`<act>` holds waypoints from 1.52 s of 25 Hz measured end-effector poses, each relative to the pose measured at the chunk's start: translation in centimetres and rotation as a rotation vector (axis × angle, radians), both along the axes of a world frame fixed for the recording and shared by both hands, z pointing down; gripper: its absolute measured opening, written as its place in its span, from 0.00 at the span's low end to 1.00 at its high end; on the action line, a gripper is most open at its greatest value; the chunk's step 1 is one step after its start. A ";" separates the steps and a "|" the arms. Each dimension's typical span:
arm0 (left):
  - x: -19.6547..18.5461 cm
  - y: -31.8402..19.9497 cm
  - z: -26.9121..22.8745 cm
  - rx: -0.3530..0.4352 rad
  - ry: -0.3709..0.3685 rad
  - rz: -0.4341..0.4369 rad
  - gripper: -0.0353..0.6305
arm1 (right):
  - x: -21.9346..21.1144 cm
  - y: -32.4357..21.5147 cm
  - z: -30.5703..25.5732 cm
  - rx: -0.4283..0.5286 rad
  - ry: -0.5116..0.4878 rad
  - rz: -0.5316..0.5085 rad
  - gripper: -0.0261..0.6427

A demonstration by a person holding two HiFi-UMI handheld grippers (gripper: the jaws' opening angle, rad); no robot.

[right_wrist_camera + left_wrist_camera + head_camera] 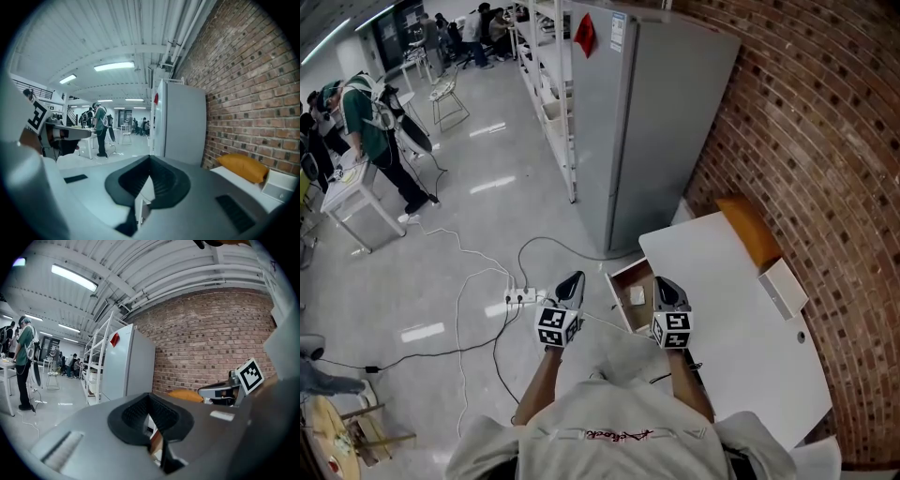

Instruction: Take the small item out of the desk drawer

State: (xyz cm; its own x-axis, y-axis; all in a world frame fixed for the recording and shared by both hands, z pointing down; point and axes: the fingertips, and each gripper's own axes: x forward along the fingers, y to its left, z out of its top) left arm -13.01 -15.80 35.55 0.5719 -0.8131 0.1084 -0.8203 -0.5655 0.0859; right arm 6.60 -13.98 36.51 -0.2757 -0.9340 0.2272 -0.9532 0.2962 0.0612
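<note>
Either side of the open brown wooden desk drawer [617,289], where the small white flat item [637,295] lies, poised for the reach-in with grey left gripper [575,278] and grey right gripper [662,282] both closed and empty, next probably needing one pair of jaws parted and lowered over it.

Both forearms [539,380] reach forward side by side from the body. The left grey claw with a marker cube [571,283] and the right grey claw with a marker cube [665,287] point ahead, tipped slightly down, each with its jaws closed together.
</note>
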 end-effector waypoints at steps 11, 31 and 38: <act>0.8 -2.9 1.6 -0.043 -0.009 -0.017 0.07 | 1.0 -2.7 2.3 -0.046 -0.011 -0.023 0.06; 9.6 0.2 7.4 -0.171 -0.072 -0.082 0.07 | 6.5 -2.2 6.7 -0.115 -0.095 -0.157 0.06; 10.6 0.7 10.4 -0.234 -0.076 -0.042 0.07 | 6.0 -0.7 9.1 -0.161 -0.147 -0.148 0.06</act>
